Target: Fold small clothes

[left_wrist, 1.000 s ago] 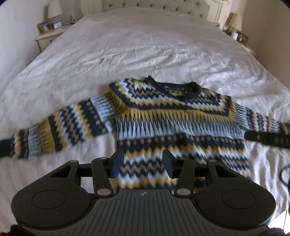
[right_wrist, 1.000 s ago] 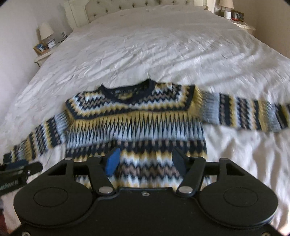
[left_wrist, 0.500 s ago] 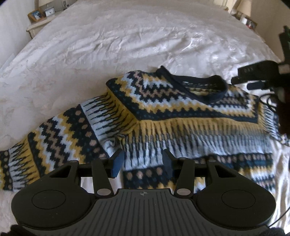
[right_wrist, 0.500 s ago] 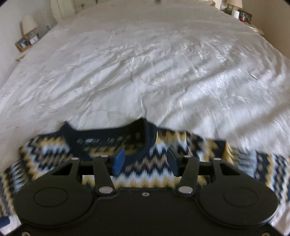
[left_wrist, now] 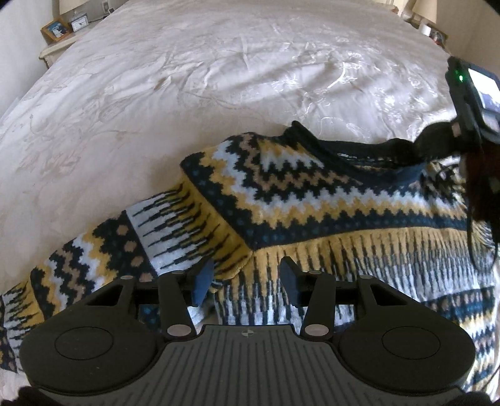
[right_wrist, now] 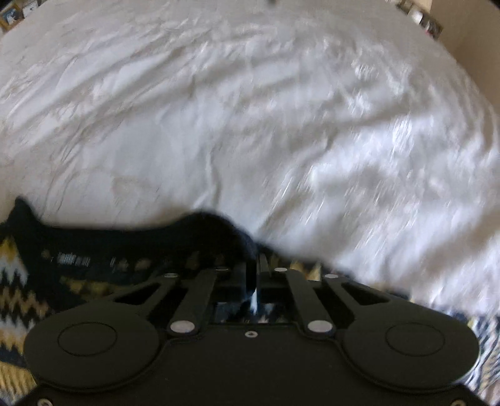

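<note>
Left gripper (left_wrist: 247, 279): jaws stand apart, nothing pinched between them. It hangs over the sweater (left_wrist: 328, 212) at the armpit, where the sleeve (left_wrist: 125, 250) joins the body; the knit directly below the gap is bunched. Contact with the fabric cannot be confirmed.

Right gripper (right_wrist: 255, 265): jaws drawn together. In the right wrist view, which is blurred, they meet at the dark neckband (right_wrist: 200, 231) of the sweater, which rises in a hump just beyond them at 12 o'clock. Whether knit is actually caught between the pads cannot be told. In the left wrist view this gripper enters at 2 o'clock, down at the collar edge.

Sweater: lies flat, front up, on the white bedspread (left_wrist: 218, 78), collar toward 12 o'clock, one sleeve stretched out to 8 o'clock.

Far field, left wrist view: a bedside table (left_wrist: 56, 47) at 11 o'clock carrying a framed picture (left_wrist: 56, 29) and a small clock (left_wrist: 79, 22).
</note>
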The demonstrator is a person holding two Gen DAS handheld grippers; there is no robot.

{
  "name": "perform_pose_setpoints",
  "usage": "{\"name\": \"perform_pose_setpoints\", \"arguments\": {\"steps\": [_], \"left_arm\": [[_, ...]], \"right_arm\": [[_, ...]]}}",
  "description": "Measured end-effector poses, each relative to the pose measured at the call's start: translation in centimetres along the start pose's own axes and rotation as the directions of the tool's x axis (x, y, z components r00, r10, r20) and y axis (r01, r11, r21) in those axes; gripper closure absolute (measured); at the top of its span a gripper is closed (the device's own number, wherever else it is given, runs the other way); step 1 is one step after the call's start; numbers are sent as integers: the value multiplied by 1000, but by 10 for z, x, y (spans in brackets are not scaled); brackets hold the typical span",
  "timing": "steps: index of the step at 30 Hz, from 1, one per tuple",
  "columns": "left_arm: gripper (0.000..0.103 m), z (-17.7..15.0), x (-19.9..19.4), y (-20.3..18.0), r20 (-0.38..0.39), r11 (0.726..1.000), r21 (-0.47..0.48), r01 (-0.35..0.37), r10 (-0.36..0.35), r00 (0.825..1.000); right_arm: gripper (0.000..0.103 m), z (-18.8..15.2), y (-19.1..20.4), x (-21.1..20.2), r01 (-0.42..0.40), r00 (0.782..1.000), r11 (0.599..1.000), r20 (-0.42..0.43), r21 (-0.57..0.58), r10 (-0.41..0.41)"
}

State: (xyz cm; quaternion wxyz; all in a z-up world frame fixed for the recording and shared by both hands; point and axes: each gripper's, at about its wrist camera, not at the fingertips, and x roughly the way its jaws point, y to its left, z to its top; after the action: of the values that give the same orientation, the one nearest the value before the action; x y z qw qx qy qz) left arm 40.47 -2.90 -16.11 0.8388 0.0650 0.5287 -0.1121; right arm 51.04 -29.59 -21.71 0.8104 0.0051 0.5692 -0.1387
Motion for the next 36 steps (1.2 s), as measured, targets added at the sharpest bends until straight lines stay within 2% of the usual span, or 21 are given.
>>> {"name": "perform_pose_setpoints", "arguments": {"steps": [2,4,6,8,9,10,14,18,21,23,25,28,32,33,35,36], "left_arm": [[57,-2,-2,3,-3,1000,-11,-5,5,1000],[57,-5,-7,6,-7,1000,-25,-12,11,1000],[57,-9,-14,8,-3,999,-29,-21,21,1000],[57,-13,-24,7,6,999,-28,-30,31,1000],[57,-15,-28,6,7,999,-28,-35,35,999],[57,-17,-32,4,7,999,-27,-37,37,999],[57,-25,-52,-12,21,999,-21,-39,40,999],[57,-29,-70,-36,41,999,-19,-45,46,998],[57,-33,-78,-56,59,997,-29,-72,74,996],[57,-35,-80,-69,60,996,-27,-87,89,994],[57,-33,-77,-79,55,995,-14,-94,95,994],[57,-25,-72,-91,57,993,37,-116,113,992],[57,-20,-69,-102,88,992,38,-124,121,989],[57,-20,-67,-105,94,994,34,-104,100,990],[57,-21,-58,-107,93,998,41,-37,33,995],[57,-22,-51,-110,66,998,60,-13,9,998]], "right_arm": [[94,9,-5,3,-6,1000,1000,12,27,6],[86,13,-6,9,-65,998,997,-3,45,65],[82,13,-15,9,-112,994,990,23,87,111],[71,2,-31,-3,-166,985,972,74,166,156],[58,-5,-40,-11,-185,981,963,102,194,168],[53,-14,-49,-19,-197,977,957,127,211,173],[48,-62,-93,-55,-246,961,936,191,252,201],[34,-105,-133,-73,-267,955,929,201,257,218],[34,-125,-152,-76,-328,935,916,217,231,281],[35,-123,-155,-77,-360,923,912,220,196,317],[38,-117,-156,-76,-399,905,899,235,182,354],[38,-106,-156,-80,-458,877,874,241,163,415],[37,-86,-173,-78,-658,748,702,339,271,571],[37,-74,-171,-76,-679,728,688,352,256,588],[37,-54,-162,-77,-670,728,711,376,215,573],[37,-46,-158,-78,-655,740,725,374,213,559]]}}
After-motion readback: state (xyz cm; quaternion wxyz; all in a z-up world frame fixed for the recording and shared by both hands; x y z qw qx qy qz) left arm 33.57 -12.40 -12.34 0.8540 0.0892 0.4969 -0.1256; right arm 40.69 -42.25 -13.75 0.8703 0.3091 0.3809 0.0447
